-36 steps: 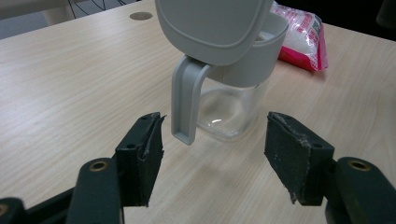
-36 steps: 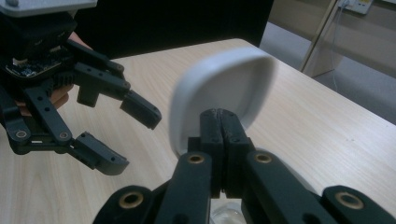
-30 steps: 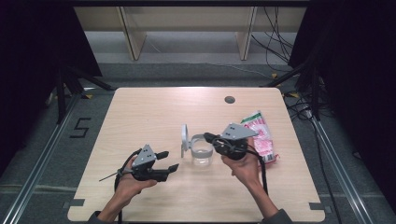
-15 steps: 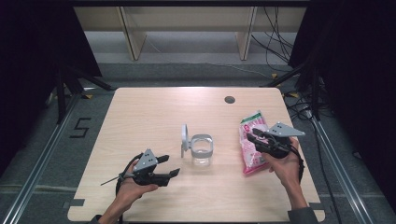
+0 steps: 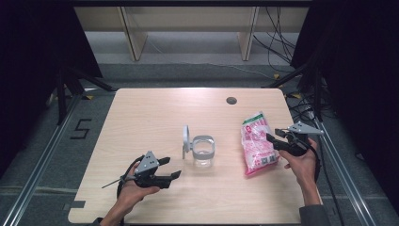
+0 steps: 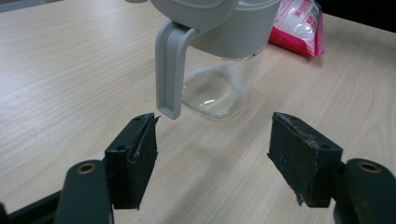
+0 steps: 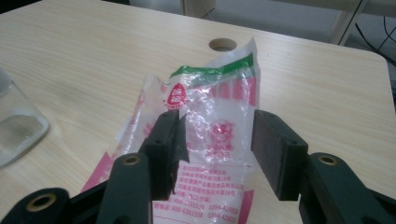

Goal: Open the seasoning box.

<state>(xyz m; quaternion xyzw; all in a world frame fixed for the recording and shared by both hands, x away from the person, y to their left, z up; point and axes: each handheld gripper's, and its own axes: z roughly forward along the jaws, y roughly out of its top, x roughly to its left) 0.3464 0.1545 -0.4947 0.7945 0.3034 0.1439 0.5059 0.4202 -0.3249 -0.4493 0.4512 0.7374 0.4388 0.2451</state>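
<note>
Meanwhile, your right hand-held gripper [image 5: 272,140] had just been opening, its jaws apart at the pink-and-clear bag [image 5: 256,143] lying flat on the pale wooden desk [image 5: 150,113], right of the clear jar [image 5: 203,151]. Your left hand-held gripper [image 5: 170,168] sat wide open, empty, near the jar. Grey floor and dark curtains surrounded the desk.

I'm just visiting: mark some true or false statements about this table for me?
1. The clear jar has its grey lid flipped open. True.
2. The pink bag lies left of the jar. False: it lies to the jar's right.
3. The right gripper has open jaws over the bag. True.
4. The left gripper clamps the jar's handle. False: its jaws stand open, short of the jar.
5. The table has a round hole. True.
</note>
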